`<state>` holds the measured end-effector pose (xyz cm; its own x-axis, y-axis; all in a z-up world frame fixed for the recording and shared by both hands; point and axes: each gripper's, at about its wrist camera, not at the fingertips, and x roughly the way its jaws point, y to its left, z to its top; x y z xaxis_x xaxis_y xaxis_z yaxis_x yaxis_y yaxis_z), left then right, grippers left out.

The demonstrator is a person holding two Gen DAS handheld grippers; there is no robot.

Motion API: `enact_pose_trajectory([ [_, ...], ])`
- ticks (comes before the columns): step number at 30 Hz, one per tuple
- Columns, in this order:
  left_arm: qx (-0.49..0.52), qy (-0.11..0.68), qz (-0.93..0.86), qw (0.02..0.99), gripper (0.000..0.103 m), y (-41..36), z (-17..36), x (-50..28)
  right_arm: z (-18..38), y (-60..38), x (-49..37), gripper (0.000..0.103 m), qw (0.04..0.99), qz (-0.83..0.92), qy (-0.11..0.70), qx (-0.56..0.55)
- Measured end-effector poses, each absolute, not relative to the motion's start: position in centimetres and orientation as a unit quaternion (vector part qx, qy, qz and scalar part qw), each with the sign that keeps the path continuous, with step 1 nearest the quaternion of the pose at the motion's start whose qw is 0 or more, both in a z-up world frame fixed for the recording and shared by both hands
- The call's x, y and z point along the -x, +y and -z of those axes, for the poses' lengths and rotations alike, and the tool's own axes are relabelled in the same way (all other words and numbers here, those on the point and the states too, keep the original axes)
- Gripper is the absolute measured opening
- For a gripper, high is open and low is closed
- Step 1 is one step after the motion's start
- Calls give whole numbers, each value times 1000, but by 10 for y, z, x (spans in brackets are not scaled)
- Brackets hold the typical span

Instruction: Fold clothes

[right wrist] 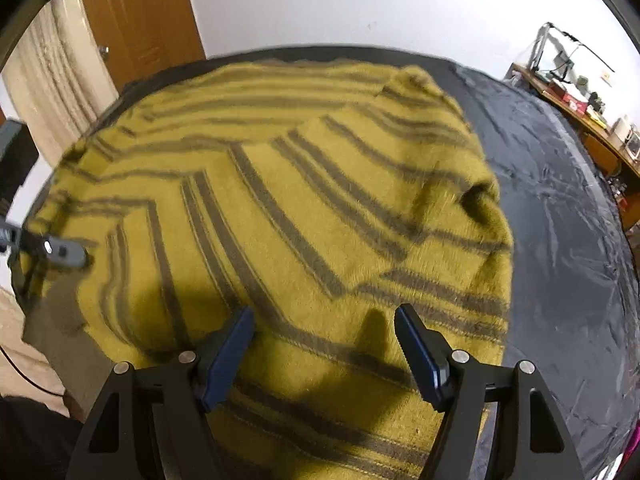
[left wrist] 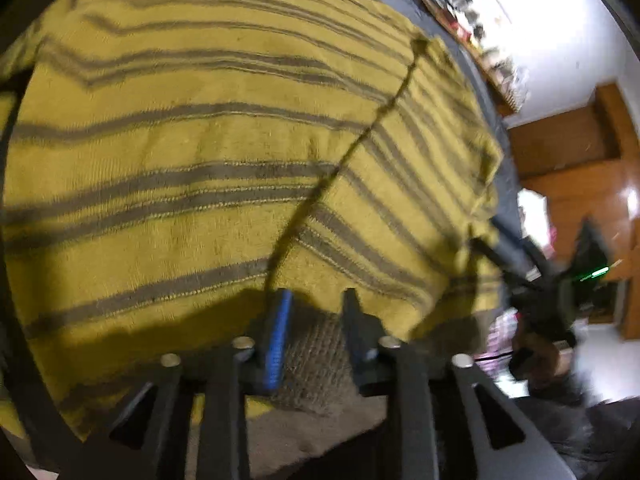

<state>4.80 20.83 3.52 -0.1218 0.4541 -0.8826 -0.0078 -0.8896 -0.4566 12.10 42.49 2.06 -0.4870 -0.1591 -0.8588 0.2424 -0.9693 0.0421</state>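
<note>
Nearest the cameras, the right gripper is hovering released over the yellow striped sweater; the left gripper, jaws parted, is grasping nothing. Farther back, the sweater is lying on the dark table. Folded layers are risking slippage.

Both wrist views look close down over the sweater on the tabletop, from opposite sides.

I see a mustard-yellow sweater with grey-brown stripes spread flat on the dark table, one sleeve folded diagonally across its body, stripes meeting at angles.
</note>
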Motion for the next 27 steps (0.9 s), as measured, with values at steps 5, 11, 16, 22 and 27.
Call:
enact_pose_trajectory([
  [5, 624, -86, -763, 145, 41, 238, -34, -49, -18, 400, -122, 74, 167, 848, 46, -501],
  [11, 616, -144, -766, 114, 44, 219, -33, -48, 6, 383, -125, 86, 187, 830, 69, -521],
  [16, 585, -196, -785, 45, 54, 167, -53, -68, 12, 381, -126, 89, 194, 828, 88, -519],
  [22, 552, -235, -796, -78, 76, 82, -78, -125, 13, 375, -126, 91, 194, 837, 96, -503],
  [27, 530, -255, -795, -150, 79, 8, -76, -168, 14, 371, -134, 102, 179, 837, 116, -504],
])
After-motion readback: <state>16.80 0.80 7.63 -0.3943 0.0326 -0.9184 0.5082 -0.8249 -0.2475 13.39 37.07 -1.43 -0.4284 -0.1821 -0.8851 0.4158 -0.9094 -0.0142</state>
